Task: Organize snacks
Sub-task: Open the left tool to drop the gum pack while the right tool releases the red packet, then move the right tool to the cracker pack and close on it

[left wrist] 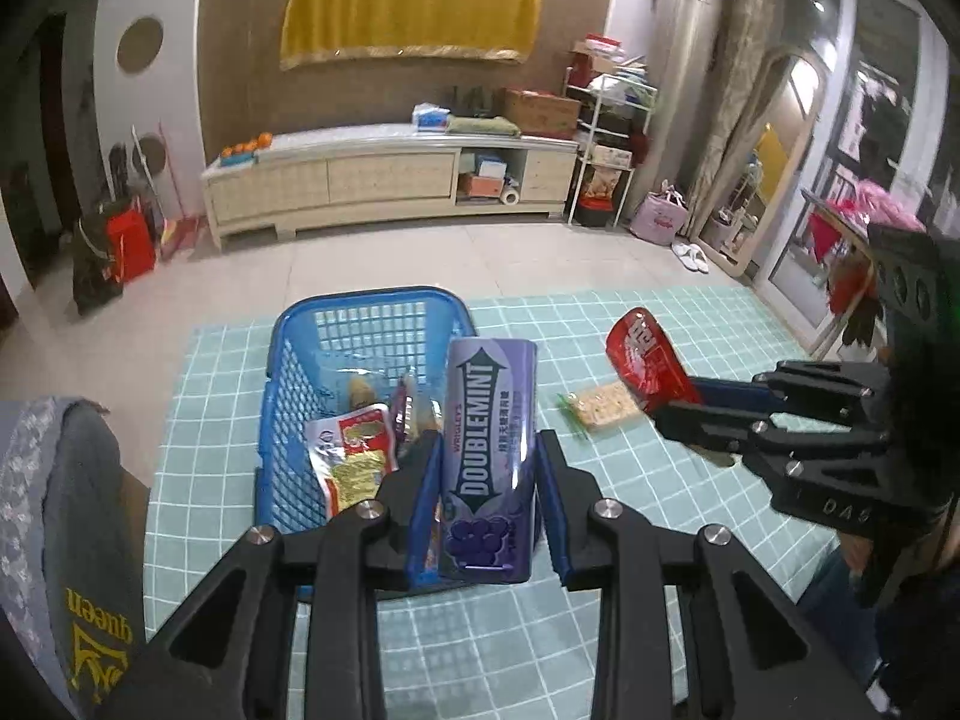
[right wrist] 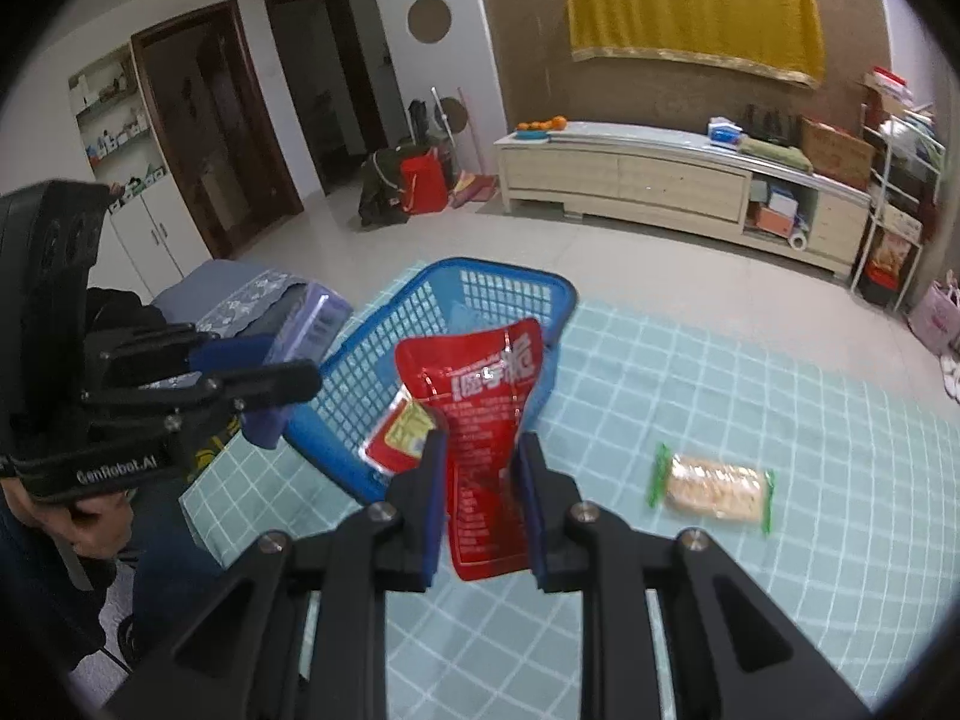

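Above the near edge of the blue basket (left wrist: 360, 360), the left gripper (left wrist: 486, 480) has its jaws clamped on a purple Doublemint gum box (left wrist: 489, 456), held upright with its label readable. Just right of the basket, the right gripper (right wrist: 477, 504) has its jaws pinched on a red snack pouch (right wrist: 486, 420), raised off the surface. Inside the basket lie a red-and-yellow packet (left wrist: 354, 450) and other wrapped snacks, partly hidden behind the gum box. To the basket's right, a cracker pack with green ends (right wrist: 711, 486) lies flat on the bench (left wrist: 660, 324), which wears a pale green grid-patterned cloth. Beyond the basket stretch a tiled floor, a long cream cabinet (left wrist: 390, 180) and a yellow cloth (left wrist: 414, 6) hung on the wall. Print on the pouch is too blurred to read.
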`<state>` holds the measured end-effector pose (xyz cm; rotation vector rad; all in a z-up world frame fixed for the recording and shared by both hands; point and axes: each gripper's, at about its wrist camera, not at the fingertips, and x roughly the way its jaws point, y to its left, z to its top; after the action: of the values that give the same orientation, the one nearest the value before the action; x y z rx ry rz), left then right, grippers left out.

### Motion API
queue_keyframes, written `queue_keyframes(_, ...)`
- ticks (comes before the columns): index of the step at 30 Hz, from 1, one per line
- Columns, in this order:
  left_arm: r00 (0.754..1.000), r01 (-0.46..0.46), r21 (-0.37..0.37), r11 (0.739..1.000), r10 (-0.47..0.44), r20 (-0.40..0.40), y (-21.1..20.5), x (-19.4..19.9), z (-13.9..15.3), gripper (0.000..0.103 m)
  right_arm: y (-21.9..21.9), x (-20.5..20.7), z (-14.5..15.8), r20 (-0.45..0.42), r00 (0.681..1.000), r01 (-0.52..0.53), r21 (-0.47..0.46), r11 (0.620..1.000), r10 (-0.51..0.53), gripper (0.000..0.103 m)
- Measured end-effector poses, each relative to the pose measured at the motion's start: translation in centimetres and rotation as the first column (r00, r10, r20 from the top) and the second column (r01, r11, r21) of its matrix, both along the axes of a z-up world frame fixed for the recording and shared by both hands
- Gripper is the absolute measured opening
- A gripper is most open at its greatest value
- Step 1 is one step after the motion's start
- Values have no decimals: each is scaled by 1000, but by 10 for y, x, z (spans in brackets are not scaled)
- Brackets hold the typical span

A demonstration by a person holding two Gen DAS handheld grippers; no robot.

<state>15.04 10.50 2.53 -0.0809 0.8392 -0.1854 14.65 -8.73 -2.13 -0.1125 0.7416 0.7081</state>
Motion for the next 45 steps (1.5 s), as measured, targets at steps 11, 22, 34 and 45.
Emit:
queue_keyframes(11, 995, -40, 21, 999, 42, -94, 42, 42, -50, 29, 86, 49, -34, -134, 990, -67, -154, 986, 46, 27)
queue_keyframes(22, 990, -57, -37, 998, 52, -129, 49, 47, -67, 32, 97, 47, -52, -154, 988, -65, -230, 971, 30, 31)
queue_keyframes(34, 993, -4, 57, 998, 11, -115, 24, 37, -58, 65, 56, 48, -29, -107, 993, 22, -197, 980, -44, 88)
queue_keyframes(45, 985, 8, 117, 993, 12, -170, -14, 61, -56, 72, -9, 76, -25, -123, 979, 127, -244, 961, -160, 100)
